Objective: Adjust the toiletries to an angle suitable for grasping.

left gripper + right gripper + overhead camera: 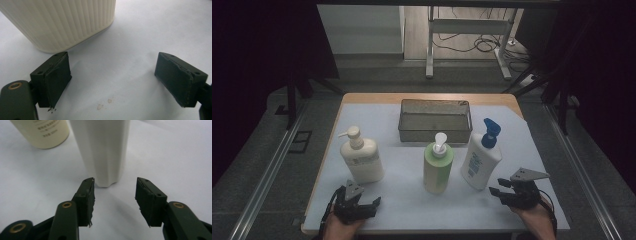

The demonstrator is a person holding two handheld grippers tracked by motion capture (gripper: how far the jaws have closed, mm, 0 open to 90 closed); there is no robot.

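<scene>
Three bottles stand on the white table top (412, 205): a cream pump bottle (361, 159) at the left, a green pump bottle (438, 167) in the middle, and a white spray bottle with a blue trigger (481, 160) at the right. My left gripper (362, 196) rests near the front edge, just short of the cream bottle. In the left gripper view its jaws (112, 65) stand wide open on bare table below the bottle's ribbed base (65, 22). My right gripper (498, 189) points at the spray bottle. It is open (115, 187), and the white bottle (103, 150) stands just beyond its tips.
A metal mesh basket (435, 120) stands at the back middle of the table. Another pale bottle's base (42, 132) shows at the upper left of the right gripper view. Dark floor, rails and a table frame with cables lie beyond the far edge.
</scene>
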